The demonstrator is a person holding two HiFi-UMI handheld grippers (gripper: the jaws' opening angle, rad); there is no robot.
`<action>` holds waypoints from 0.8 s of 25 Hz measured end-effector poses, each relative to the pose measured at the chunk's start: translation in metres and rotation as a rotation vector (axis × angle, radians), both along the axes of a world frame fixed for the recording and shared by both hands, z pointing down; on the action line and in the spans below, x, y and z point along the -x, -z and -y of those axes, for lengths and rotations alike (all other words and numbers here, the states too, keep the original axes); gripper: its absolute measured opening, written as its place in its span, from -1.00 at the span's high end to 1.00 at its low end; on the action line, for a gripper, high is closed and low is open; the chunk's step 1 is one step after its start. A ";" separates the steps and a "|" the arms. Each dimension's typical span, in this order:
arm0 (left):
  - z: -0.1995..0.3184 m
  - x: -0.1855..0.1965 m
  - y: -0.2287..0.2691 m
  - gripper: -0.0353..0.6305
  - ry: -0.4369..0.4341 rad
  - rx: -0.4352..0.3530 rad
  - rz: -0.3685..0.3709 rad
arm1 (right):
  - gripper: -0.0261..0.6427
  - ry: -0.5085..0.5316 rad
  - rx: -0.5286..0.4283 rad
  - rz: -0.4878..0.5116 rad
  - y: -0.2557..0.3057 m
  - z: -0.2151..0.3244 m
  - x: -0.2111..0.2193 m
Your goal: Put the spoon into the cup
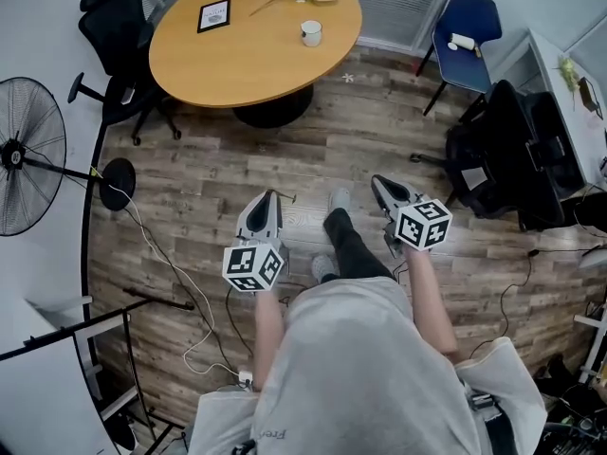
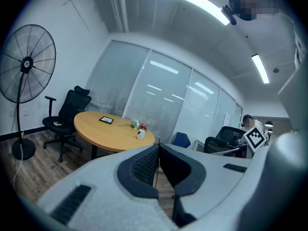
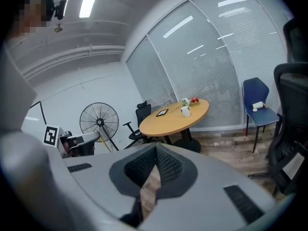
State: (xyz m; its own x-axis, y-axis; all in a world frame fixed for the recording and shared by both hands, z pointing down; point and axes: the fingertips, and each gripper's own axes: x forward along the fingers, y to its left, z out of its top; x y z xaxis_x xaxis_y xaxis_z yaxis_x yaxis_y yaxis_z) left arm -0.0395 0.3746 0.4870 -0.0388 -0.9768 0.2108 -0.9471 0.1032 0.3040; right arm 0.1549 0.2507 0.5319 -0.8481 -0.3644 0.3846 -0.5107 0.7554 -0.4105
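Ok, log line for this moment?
left claw: shut, empty | right claw: shut, empty | cup: on table, ahead | task: not started

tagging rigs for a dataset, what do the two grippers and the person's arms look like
Both the left gripper and right gripper are pale grey wedge-shaped shells tapering to a tip, with black ribbed pads inside the jaws and black slots. Each carries a white cube printed with black square markers. The person wears a loose light grey short-sleeved top.
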 end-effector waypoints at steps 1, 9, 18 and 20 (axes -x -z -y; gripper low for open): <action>0.007 0.003 0.000 0.86 -0.002 0.007 0.013 | 0.93 -0.001 0.000 0.001 0.000 0.006 0.003; 0.080 0.019 -0.002 0.86 -0.058 0.059 0.083 | 0.93 -0.025 0.032 0.022 -0.004 0.064 0.029; 0.186 0.036 0.014 0.86 -0.099 0.076 0.120 | 0.93 -0.038 0.068 0.061 0.000 0.155 0.060; 0.206 0.038 0.017 0.86 -0.105 0.088 0.136 | 0.93 -0.034 0.079 0.076 0.001 0.175 0.069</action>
